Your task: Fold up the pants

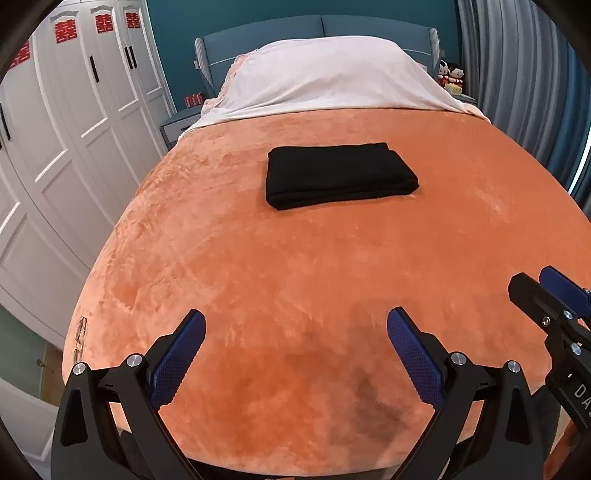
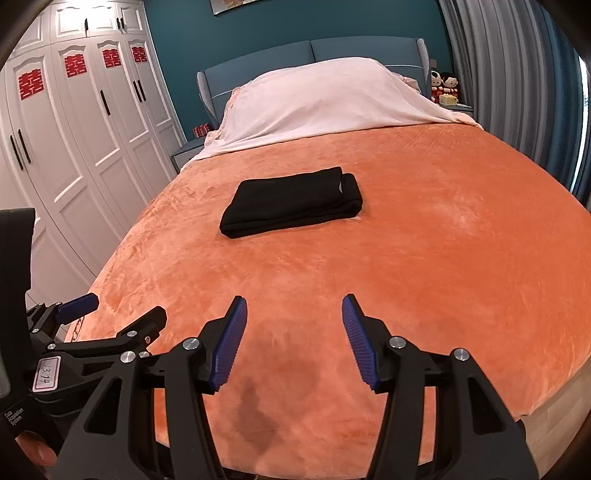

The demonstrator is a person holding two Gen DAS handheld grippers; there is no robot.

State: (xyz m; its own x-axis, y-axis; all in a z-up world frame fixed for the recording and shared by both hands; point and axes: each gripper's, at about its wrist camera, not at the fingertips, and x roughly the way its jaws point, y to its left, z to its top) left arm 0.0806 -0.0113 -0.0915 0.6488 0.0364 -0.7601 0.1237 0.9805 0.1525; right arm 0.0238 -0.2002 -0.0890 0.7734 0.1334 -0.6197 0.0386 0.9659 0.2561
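Black pants (image 1: 338,175) lie folded into a neat flat rectangle in the middle of the orange bed blanket (image 1: 295,280); they also show in the right wrist view (image 2: 293,201). My left gripper (image 1: 295,325) is open and empty, held above the blanket near the foot of the bed, well short of the pants. My right gripper (image 2: 293,308) is open and empty beside it, also well back from the pants. Each gripper shows at the edge of the other's view, the right one (image 1: 554,299) and the left one (image 2: 92,314).
A white cover (image 1: 332,77) drapes over the pillows at the blue headboard (image 1: 317,33). White wardrobe doors (image 1: 66,122) stand along the left. Grey curtains (image 1: 517,74) hang on the right. Dolls (image 1: 452,75) sit on a bedside table.
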